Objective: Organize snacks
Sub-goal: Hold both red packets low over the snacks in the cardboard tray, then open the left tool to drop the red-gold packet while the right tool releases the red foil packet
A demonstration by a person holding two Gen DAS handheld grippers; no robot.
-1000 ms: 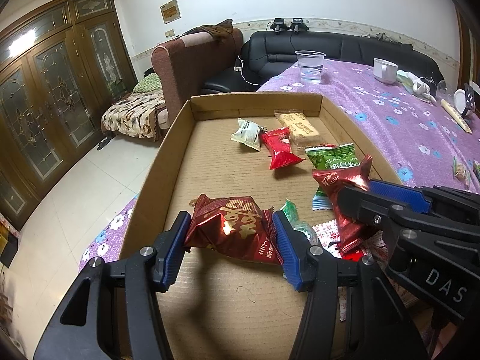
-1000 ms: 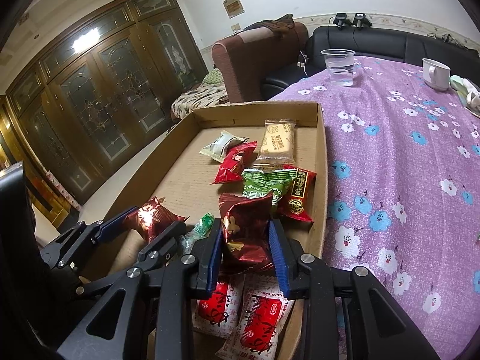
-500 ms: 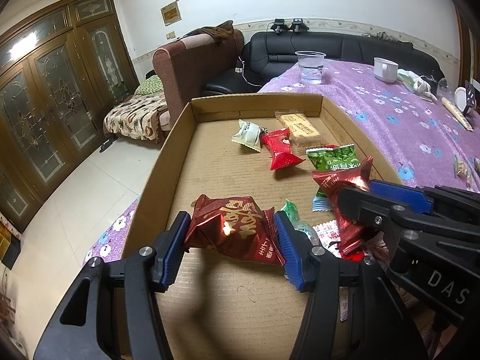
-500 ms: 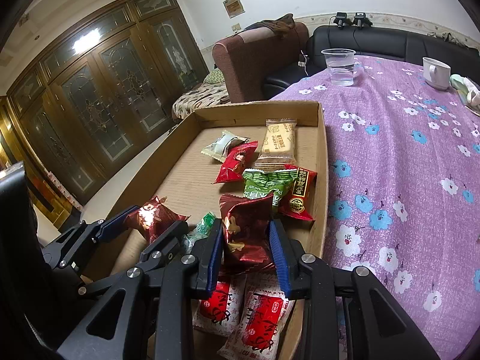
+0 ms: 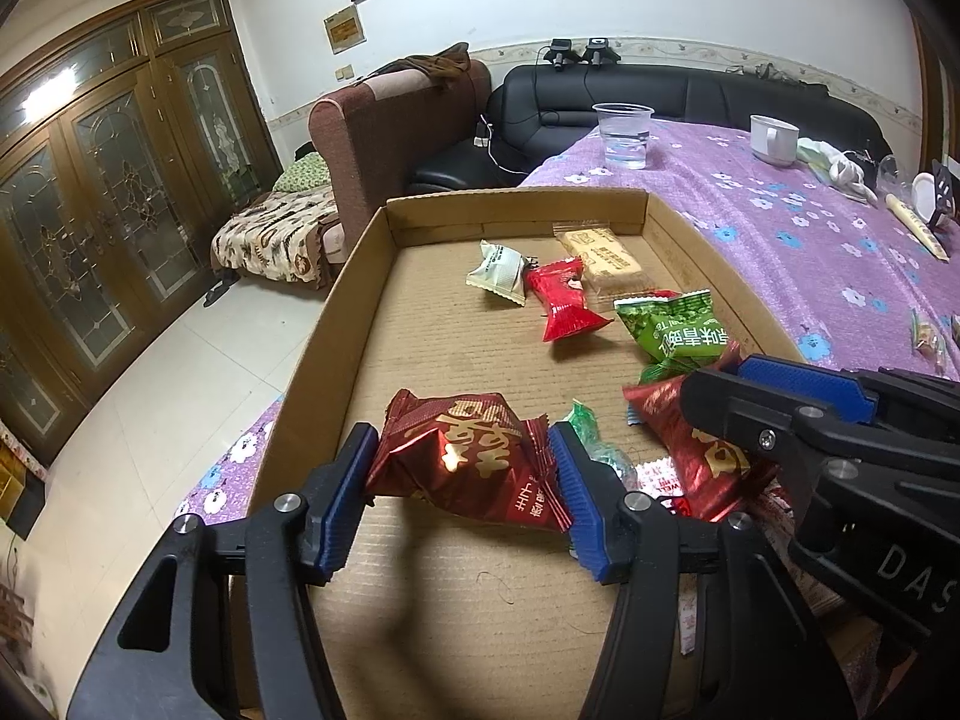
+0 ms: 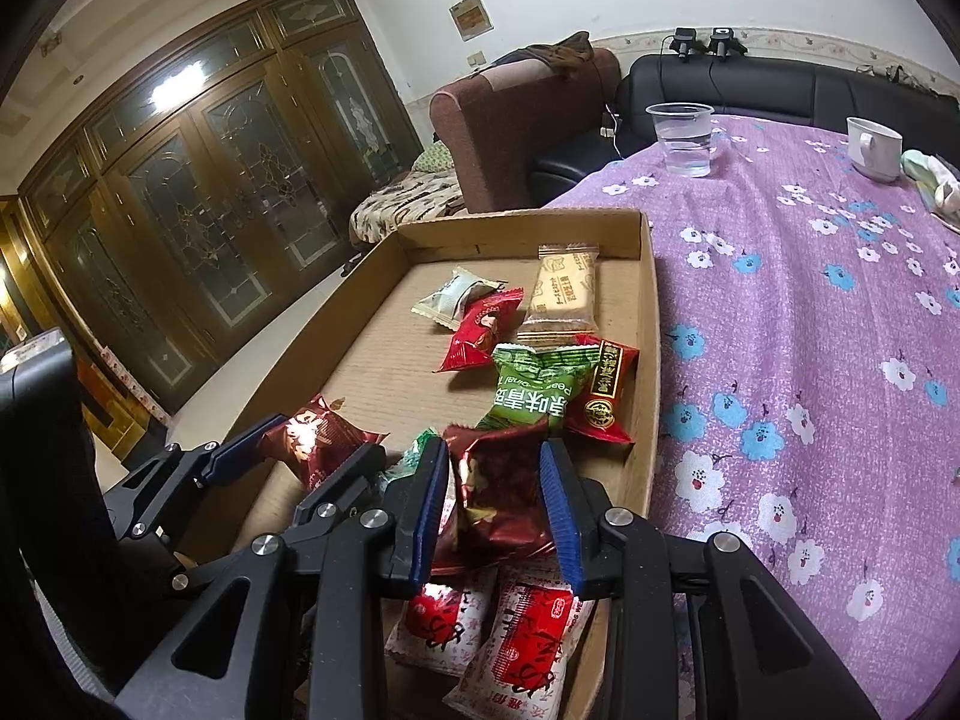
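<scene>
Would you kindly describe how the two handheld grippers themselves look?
Both the left gripper and the right gripper are black, angular linkage frames joined by silver screws, with ribbed blue pads lining the jaws. The right one's body carries white lettering, "DAS". No cables, hands or sleeves show.

The cardboard tray is matt brown with a ribbed, corrugated floor. The dark red snack packet in the left claw is glossy, crinkled foil that catches the light, as is the dark red packet in the right claw. Both claws have matt black plastic arms, ridged blue pads and shiny metal screws. The bench's purple flowered cloth looks finely textured; the clear cup is thin plastic.
</scene>
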